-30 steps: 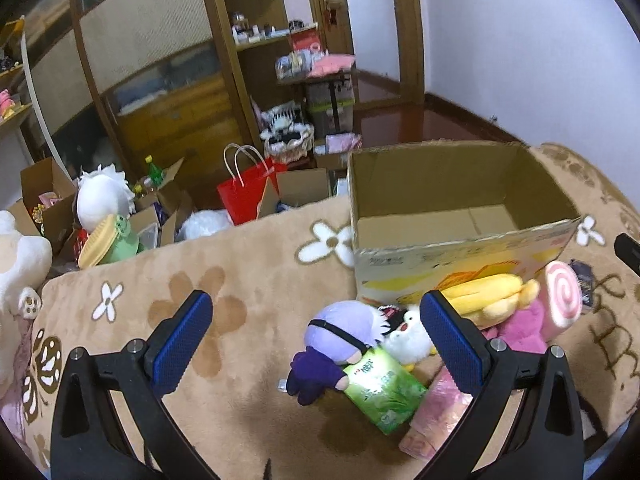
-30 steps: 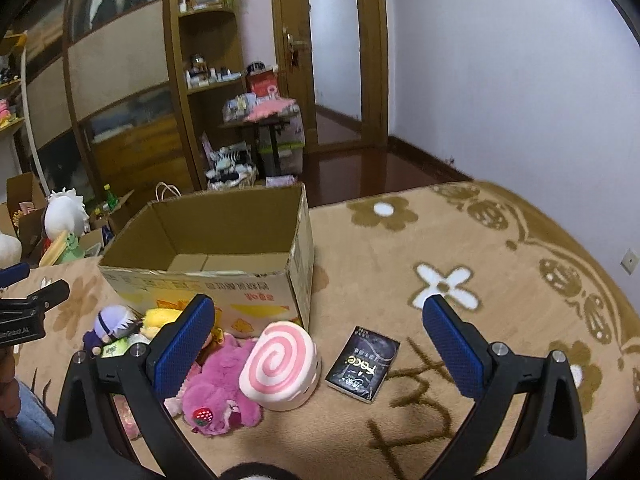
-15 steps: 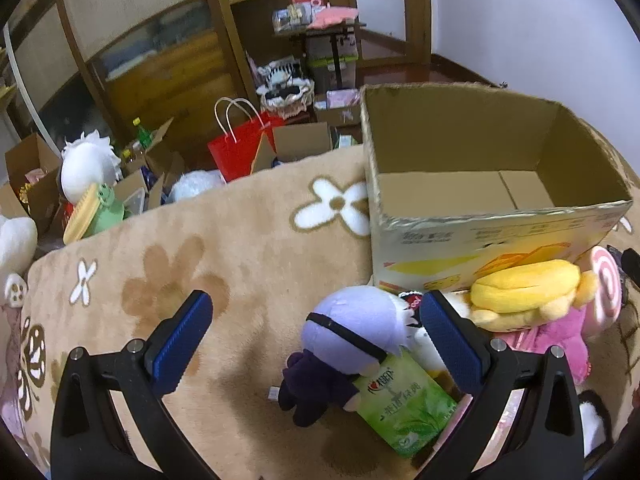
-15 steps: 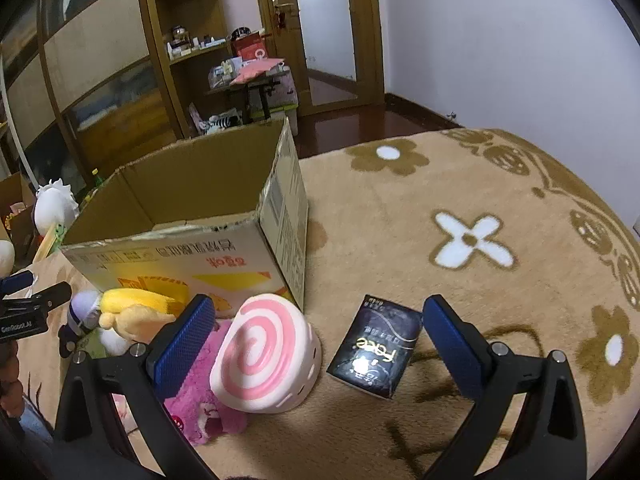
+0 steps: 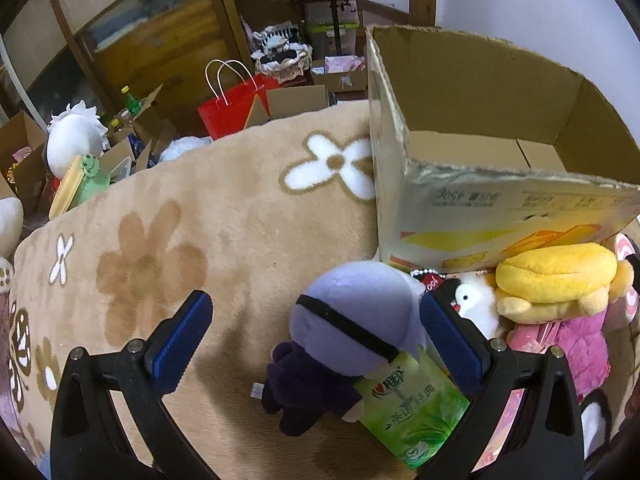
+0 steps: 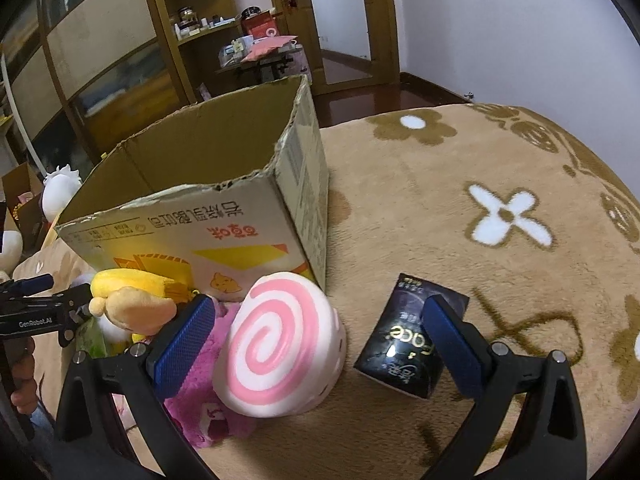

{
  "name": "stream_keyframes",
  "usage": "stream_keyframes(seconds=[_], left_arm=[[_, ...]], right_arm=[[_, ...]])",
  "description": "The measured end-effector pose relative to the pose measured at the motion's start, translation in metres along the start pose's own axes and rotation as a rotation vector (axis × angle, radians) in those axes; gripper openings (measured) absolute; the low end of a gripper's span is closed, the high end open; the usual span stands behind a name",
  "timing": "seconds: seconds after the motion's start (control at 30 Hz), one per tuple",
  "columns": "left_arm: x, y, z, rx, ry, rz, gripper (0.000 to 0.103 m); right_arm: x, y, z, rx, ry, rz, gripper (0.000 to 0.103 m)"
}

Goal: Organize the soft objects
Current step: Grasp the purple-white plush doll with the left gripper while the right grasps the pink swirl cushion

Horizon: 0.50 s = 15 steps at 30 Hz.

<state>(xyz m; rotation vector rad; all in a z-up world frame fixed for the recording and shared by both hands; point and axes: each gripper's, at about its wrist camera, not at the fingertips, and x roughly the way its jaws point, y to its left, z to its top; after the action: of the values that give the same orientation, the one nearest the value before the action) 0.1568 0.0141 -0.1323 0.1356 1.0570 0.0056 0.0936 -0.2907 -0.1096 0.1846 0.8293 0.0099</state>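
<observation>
My left gripper (image 5: 316, 320) is open, its jaws on either side of a purple plush doll (image 5: 352, 332) lying on the tan blanket; the right pad is near its head. A green tea pack (image 5: 412, 412), a white plush (image 5: 476, 304), a yellow plush (image 5: 556, 276) and a pink plush (image 5: 576, 348) lie beside it. An open cardboard box (image 5: 500, 208) stands behind them, seemingly holding nothing. My right gripper (image 6: 320, 320) is open over a pink-swirl white cushion (image 6: 280, 344) and a black packet (image 6: 408, 340). The box (image 6: 208, 216) and yellow plush (image 6: 132, 292) also show there.
The tan flowered blanket (image 5: 200, 232) covers the bed. Beyond its far edge are a red paper bag (image 5: 232, 108), boxes, a white plush (image 5: 74, 136) and wooden cabinets. In the right wrist view the blanket (image 6: 480, 184) stretches right toward a white wall.
Both grippers have moved forward and down toward the toys. The purple doll now sits between my left jaws, and the swirl cushion and black packet sit between my right jaws.
</observation>
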Motion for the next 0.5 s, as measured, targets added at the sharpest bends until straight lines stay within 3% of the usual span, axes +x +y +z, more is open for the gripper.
stream_keyframes(seconds=[0.17, 0.3, 0.37, 0.5], left_arm=[[0.010, 0.000, -0.004, 0.003, 0.043, -0.021, 0.102], [0.008, -0.004, -0.005, 0.016, 0.038, -0.041, 0.088], [0.009, -0.006, -0.006, 0.023, 0.041, -0.052, 0.082], [0.011, -0.005, -0.007, 0.006, 0.051, -0.073, 0.073]], right_arm=[[0.001, 0.003, 0.000, -0.012, 0.000, 0.012, 0.100], [0.004, 0.006, -0.002, -0.017, 0.016, 0.044, 0.079], [0.006, 0.007, -0.002, -0.024, 0.030, 0.061, 0.061], [0.008, 0.011, -0.004, -0.040, 0.045, 0.072, 0.053]])
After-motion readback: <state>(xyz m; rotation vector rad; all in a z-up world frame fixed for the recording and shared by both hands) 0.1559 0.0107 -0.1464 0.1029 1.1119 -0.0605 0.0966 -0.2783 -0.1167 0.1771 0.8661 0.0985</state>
